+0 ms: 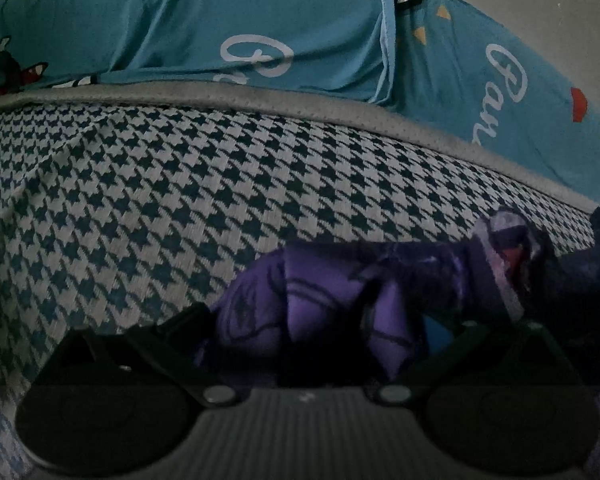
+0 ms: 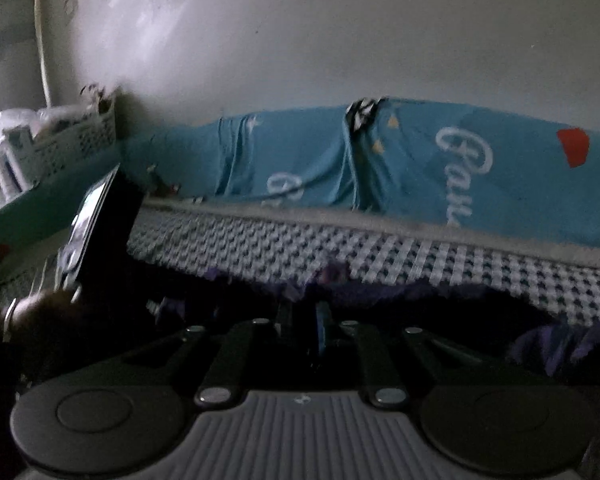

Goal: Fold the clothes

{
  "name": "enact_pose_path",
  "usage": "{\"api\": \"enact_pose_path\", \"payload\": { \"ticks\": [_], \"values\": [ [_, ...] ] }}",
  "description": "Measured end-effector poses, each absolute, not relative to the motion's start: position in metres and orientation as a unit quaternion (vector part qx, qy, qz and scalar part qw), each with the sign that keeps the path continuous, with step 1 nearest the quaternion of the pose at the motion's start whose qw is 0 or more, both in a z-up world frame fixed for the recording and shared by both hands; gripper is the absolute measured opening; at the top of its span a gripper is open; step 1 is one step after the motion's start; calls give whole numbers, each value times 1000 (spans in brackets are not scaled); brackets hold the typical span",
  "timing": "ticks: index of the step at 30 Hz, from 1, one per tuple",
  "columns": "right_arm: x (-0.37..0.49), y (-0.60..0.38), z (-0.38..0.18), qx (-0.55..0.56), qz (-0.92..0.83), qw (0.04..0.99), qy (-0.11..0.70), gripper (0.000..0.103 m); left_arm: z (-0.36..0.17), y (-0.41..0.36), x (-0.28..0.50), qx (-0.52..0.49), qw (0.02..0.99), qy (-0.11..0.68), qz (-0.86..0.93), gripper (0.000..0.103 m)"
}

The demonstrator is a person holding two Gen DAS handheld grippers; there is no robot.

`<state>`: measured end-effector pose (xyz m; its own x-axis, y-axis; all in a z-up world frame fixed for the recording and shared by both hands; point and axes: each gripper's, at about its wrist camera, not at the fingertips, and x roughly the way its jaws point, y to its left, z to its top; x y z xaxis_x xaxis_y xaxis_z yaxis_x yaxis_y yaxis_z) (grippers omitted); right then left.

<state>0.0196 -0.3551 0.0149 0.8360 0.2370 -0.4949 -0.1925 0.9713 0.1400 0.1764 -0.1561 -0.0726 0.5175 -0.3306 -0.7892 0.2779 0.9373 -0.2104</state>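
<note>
A purple garment [image 1: 320, 300] lies bunched on the houndstooth bed cover [image 1: 160, 184]. My left gripper [image 1: 338, 318] stands open low over it, its fingers spread wide with the bunched cloth between them. In the left wrist view my right gripper [image 1: 500, 264] sits at the garment's right end, where dark folds drape around it. In the right wrist view the right gripper [image 2: 304, 312] has its fingers almost together, shut on a dark edge of the purple garment [image 2: 336, 276]. The exact pinch is lost in shadow.
A teal sheet with white script [image 1: 260, 32] hangs along the wall behind the bed's grey edge [image 1: 220, 94]. A white lattice basket [image 2: 72, 136] stands on a ledge at far left. A dark device with a lit screen [image 2: 92, 216] leans nearby.
</note>
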Motion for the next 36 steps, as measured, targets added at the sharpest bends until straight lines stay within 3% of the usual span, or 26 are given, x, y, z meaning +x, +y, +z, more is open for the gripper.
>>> {"api": "enact_pose_path", "payload": {
  "ticks": [5,8,15,22,25,26,27,28,36],
  "values": [
    [28,-362,29,74,93,966,230,17,-74,-149,178,-33,867,466,-171,103],
    [36,-367,36,100,86,968,215,29,-75,-146,176,-36,865,470,-171,103],
    [80,-348,7,58,108,953,278,51,-77,-142,170,-29,864,471,-176,103],
    [105,-339,-24,19,101,946,307,57,-77,-142,168,-21,864,470,-183,103],
    [107,-332,-30,5,105,946,306,56,-76,-140,166,-20,863,469,-190,103],
    [108,-330,-31,-3,107,945,310,43,-75,-139,166,-21,862,468,-195,103],
    [109,-327,-33,-11,108,944,313,18,-74,-138,165,-22,861,468,-200,103],
    [109,-324,-34,-19,110,942,316,13,-73,-136,165,-23,860,466,-205,103],
    [106,-326,-5,-7,90,965,248,12,-40,-132,144,-8,864,413,-288,103]
  ]
}}
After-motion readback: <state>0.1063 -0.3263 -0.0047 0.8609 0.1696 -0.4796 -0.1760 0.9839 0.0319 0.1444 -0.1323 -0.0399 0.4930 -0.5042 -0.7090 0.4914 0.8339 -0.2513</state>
